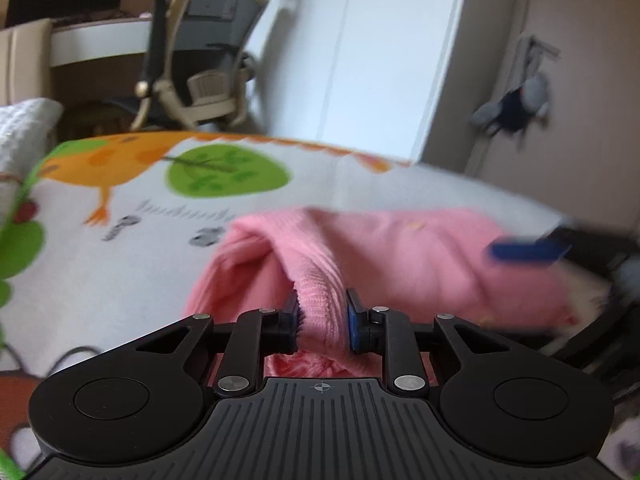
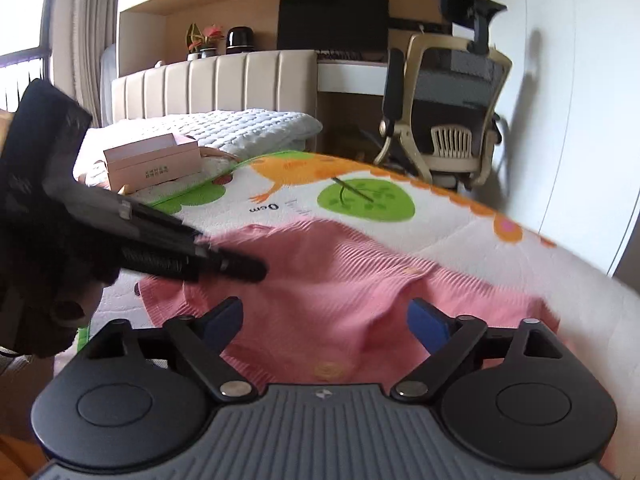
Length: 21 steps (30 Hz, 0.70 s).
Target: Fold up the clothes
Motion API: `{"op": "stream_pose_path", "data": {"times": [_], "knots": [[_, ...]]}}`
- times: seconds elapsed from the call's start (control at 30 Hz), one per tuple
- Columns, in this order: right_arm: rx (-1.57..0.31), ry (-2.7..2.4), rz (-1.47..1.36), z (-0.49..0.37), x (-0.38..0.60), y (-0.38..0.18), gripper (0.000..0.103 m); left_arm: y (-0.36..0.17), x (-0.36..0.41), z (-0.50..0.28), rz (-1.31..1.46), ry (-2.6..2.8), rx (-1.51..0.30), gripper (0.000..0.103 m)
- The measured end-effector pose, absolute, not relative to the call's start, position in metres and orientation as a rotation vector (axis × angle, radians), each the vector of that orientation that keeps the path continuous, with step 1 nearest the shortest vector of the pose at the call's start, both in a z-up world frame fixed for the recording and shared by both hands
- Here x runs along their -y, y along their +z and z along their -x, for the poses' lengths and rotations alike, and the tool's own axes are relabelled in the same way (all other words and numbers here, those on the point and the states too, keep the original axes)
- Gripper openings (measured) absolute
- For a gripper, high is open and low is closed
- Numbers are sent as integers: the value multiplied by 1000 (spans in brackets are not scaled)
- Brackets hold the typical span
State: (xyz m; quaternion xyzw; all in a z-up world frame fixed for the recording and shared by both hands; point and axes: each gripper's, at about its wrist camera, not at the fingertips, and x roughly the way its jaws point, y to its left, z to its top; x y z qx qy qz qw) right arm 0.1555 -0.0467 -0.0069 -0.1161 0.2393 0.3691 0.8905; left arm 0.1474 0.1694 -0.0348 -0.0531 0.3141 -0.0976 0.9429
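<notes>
A pink ribbed knit garment point(image 1: 404, 256) lies on a bed covered by a cartoon-print blanket point(image 1: 132, 216). My left gripper point(image 1: 322, 312) is shut on a ribbed edge of the garment, lifting a fold of it off the bed. In the right wrist view the same pink garment point(image 2: 340, 280) spreads across the blanket, and my right gripper point(image 2: 325, 322) hovers open just above its near part, nothing between its blue pads. The left gripper's black body point(image 2: 132, 236) reaches in from the left over the garment. The right gripper's blue pad point(image 1: 528, 250) shows blurred at the garment's right side.
A beige office chair point(image 2: 448, 116) and a desk with a monitor point(image 2: 332, 24) stand beyond the bed. A pink box point(image 2: 154, 162) and a white quilted pillow point(image 2: 248, 130) rest near the padded headboard point(image 2: 216, 84). White wardrobe doors point(image 1: 360, 52) stand behind the bed's far edge.
</notes>
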Motion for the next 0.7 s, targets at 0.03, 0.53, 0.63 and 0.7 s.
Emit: {"op": "stream_pose_path", "data": {"times": [0.03,0.53,0.63,0.7], "knots": [[-518,761,251,-159,46,-12,91,-39,-172,-147,110,-195,-652,29],[-565,742,383,-152,35,-37,97,-50,-233,-136,259,-88,-691,53],[-487,788,429,-135,27,-16,97,-51,-234,-142,274,-94,-679,13],[-437,829,504,-124,11,-6,97,-43,-242,-144,390,-138,-672,7]]}}
